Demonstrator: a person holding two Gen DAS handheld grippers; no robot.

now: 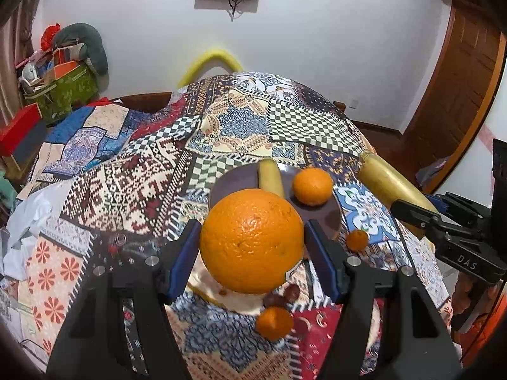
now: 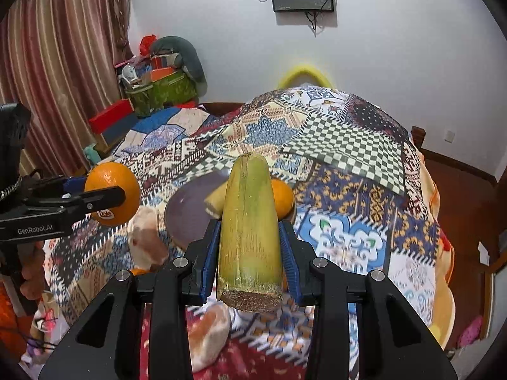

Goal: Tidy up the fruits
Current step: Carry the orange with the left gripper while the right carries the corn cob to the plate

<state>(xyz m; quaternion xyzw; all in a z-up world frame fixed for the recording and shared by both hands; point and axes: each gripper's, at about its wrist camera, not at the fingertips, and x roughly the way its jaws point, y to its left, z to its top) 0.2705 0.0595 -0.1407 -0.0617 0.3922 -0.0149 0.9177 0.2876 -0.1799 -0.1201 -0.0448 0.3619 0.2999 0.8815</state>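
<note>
My left gripper is shut on a large orange, held above the patchwork cloth; the right wrist view shows this orange with a sticker at the far left. My right gripper is shut on a thick yellow-green stalk piece, cut end toward the camera. Beyond both lies a dark purple plate carrying a smaller orange and a short yellow-green piece. Two small tangerines lie on the cloth near the plate.
A patchwork cloth covers the table. Small brown fruits lie under the held orange. Pale blurred wrapped items sit left of the plate. A white cloth is at the left edge, stacked boxes stand behind, and a wooden door is on the right.
</note>
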